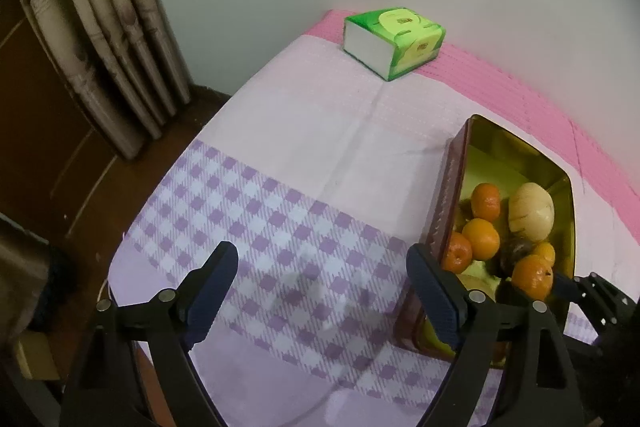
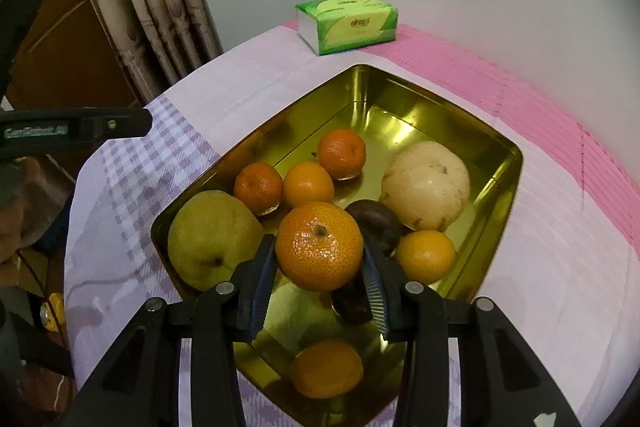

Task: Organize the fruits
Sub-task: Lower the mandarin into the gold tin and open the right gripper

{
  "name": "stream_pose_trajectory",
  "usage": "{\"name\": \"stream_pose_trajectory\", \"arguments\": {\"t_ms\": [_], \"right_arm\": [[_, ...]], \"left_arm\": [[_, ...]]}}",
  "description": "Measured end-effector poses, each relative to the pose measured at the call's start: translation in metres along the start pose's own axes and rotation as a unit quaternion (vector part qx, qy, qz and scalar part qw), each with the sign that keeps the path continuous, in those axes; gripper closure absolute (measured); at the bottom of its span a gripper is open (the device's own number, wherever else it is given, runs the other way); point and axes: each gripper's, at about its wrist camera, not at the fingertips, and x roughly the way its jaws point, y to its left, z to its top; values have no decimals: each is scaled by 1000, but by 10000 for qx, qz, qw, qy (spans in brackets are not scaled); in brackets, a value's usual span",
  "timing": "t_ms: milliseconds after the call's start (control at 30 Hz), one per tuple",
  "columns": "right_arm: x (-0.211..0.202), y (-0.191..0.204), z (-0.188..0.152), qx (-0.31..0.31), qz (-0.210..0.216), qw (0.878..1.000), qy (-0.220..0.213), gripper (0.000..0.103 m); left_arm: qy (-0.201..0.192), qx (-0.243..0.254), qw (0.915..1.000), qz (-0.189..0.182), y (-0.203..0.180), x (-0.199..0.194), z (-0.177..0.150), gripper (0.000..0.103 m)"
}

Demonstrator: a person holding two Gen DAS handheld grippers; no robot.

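While the left gripper (image 1: pixel 322 287) hangs with its fingers spread wide over the purple-checked tablecloth (image 1: pixel 256 211), nothing between them, its camera shows the gold tin (image 1: pixel 520 155) just to its right, the brown outer wall turned toward it. Inside that tin lie several small oranges, a pale round fruit (image 1: pixel 531 211) at the far side, and a dark fruit partly hidden among them. A green tissue pack (image 1: pixel 394 41) sits well apart near the wall, where the cloth turns pink. From the right wrist camera, the right gripper (image 2: pixel 320 259) is clamped on a large orange (image 2: pixel 319 246), both pads pressing its sides, held just above the tin's floor; whether it touches the fruit beneath cannot be told. Around it in the tin are a green pear (image 2: pixel 212 239) at the left wall, three small oranges (image 2: pixel 308 183) behind, the pale fruit at the right, a dark plum (image 2: pixel 378 223) just beside the held orange, another orange (image 2: pixel 426 257) to the right, and one more (image 2: pixel 326 369) at the near end.
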Motion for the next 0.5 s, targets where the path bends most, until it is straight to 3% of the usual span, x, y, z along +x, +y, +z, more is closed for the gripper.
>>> {"name": "stream_pose_trajectory", "arguments": {"t_ms": [500], "right_arm": [[26, 5, -1, -71, 1, 9994, 336, 64]], "left_arm": [[289, 192, 9991, 230, -5, 20, -6, 17]]}}
